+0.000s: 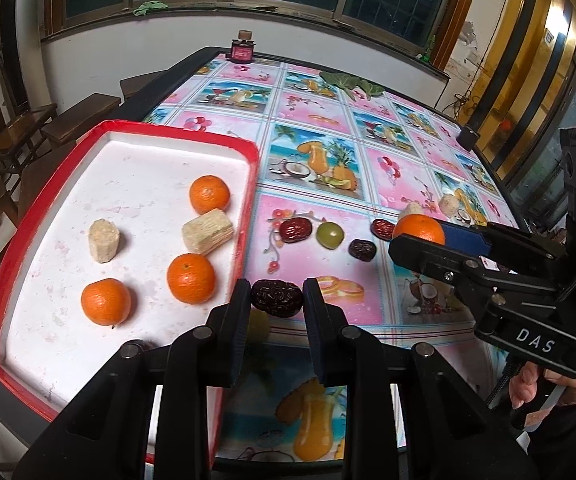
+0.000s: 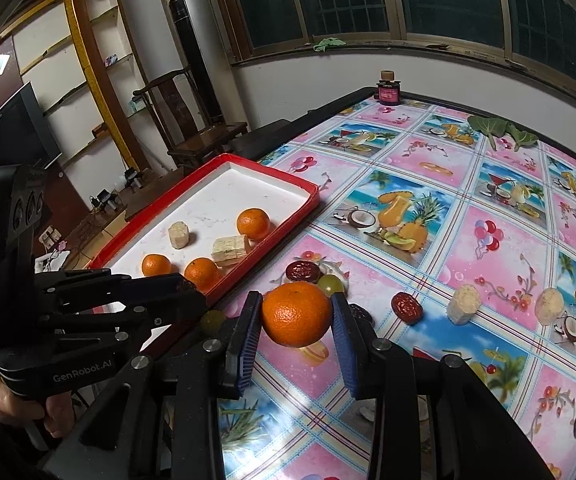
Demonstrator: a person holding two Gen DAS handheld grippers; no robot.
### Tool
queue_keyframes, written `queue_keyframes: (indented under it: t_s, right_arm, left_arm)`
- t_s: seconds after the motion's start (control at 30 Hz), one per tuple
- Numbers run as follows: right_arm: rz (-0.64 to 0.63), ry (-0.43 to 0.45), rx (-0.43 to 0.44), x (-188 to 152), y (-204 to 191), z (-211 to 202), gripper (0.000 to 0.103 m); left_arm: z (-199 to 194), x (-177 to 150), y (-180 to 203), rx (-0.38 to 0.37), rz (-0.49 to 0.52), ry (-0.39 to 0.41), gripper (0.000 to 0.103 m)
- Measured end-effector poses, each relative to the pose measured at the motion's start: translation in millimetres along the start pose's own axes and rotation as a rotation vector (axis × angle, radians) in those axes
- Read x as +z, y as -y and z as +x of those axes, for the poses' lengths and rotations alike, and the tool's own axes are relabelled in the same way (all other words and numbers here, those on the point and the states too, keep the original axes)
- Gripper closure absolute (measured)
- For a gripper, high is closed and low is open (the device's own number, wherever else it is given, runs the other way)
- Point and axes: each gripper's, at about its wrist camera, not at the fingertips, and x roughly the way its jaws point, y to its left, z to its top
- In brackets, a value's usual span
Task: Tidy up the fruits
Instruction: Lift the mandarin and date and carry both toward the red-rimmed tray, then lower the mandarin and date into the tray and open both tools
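Observation:
My left gripper (image 1: 277,298) is shut on a dark red date (image 1: 276,297), held just right of the red-rimmed white tray (image 1: 60,168). The tray holds three oranges (image 1: 190,277) and two pale sugarcane pieces (image 1: 207,231). My right gripper (image 2: 296,314) is shut on an orange (image 2: 297,314), held above the table; it also shows in the left wrist view (image 1: 419,229). Loose on the cloth lie dates (image 2: 407,307), a green grape (image 2: 331,283) and sugarcane pieces (image 2: 463,304). Another grape (image 2: 212,321) lies beside the tray.
The table has a patterned pink and blue cloth (image 1: 320,128). A small dark jar (image 2: 387,92) stands at the far edge, with green leaves (image 2: 500,129) nearby. Wooden chairs (image 2: 200,128) stand beyond the tray. The tray sits at the table's left edge.

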Motion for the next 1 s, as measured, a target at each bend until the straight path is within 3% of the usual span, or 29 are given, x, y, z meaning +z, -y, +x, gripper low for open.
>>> queue_keyframes:
  t_s: [0.57,1.0]
  right_arm:
    - [-0.031,-0.015,0.052,18,-21,31,0.068]
    - [-0.055,-0.035,0.099,40,-38,60,0.068]
  left_arm:
    - [3,3,-31,0.080,-0.020,-0.006,0.079]
    - [-5,5,-79,0.138,-0.100,0.008,0.079]
